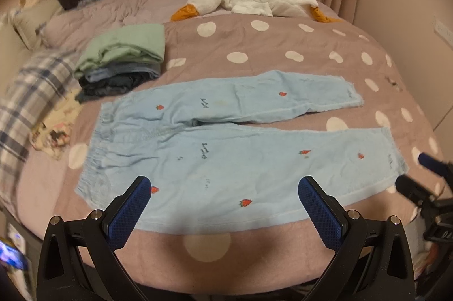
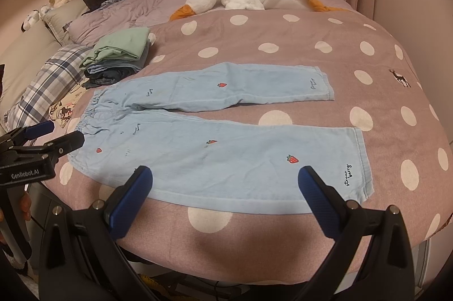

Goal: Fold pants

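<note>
Light-blue strawberry pants (image 1: 226,156) flat on polka-dot bed (image 1: 269,46), waistband toward folded clothes stack (image 1: 124,60). Soft, light, limp; pinch hems or waistband. Left tool (image 1: 225,187), right tool (image 2: 225,176) both spread, empty.

"GenRobot.AI" on the left gripper (image 2: 53,137); "strawberry" on pants (image 2: 226,159) hem.

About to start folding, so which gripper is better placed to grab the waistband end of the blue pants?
Left. The left gripper hangs nearer the elastic waistband of the blue pants; the right gripper faces the cuff end. Both are open.
</note>
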Action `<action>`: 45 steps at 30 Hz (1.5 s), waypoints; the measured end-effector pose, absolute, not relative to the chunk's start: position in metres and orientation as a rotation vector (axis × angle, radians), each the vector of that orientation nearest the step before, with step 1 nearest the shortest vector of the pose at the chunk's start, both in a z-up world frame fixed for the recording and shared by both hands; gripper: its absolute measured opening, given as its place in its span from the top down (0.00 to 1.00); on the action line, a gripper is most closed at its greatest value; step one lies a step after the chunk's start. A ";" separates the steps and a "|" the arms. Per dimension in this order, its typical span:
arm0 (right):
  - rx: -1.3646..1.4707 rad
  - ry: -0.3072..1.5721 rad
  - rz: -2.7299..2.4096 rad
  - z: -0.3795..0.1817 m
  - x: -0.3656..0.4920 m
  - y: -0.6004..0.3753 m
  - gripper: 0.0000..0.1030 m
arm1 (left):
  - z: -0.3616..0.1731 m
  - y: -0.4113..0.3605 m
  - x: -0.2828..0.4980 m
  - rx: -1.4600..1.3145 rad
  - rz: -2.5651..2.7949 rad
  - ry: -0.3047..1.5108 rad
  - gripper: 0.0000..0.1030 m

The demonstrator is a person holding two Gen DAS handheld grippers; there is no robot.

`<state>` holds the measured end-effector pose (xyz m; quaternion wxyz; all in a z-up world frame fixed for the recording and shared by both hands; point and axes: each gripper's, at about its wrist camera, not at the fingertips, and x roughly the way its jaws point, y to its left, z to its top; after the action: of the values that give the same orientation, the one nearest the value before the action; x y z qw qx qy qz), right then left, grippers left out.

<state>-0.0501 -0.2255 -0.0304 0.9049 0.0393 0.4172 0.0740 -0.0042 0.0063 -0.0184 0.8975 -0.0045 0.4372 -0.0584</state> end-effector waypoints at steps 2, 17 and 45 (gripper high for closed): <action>0.067 0.858 0.163 -0.036 -0.049 -0.225 0.00 | -0.027 0.019 0.003 -0.108 -0.131 0.938 0.00; -0.384 0.854 0.484 -0.140 -0.043 -0.099 0.13 | -0.149 0.216 -0.028 -0.870 0.302 0.966 0.00; -0.518 0.734 0.692 -0.143 -0.054 -0.054 0.60 | -0.133 0.235 -0.031 -0.494 0.384 0.984 0.50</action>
<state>-0.0540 -0.0544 -0.1428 0.8435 -0.2454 0.3477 0.3277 -0.0307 0.2352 -0.1326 0.8348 -0.2330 0.4647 0.1813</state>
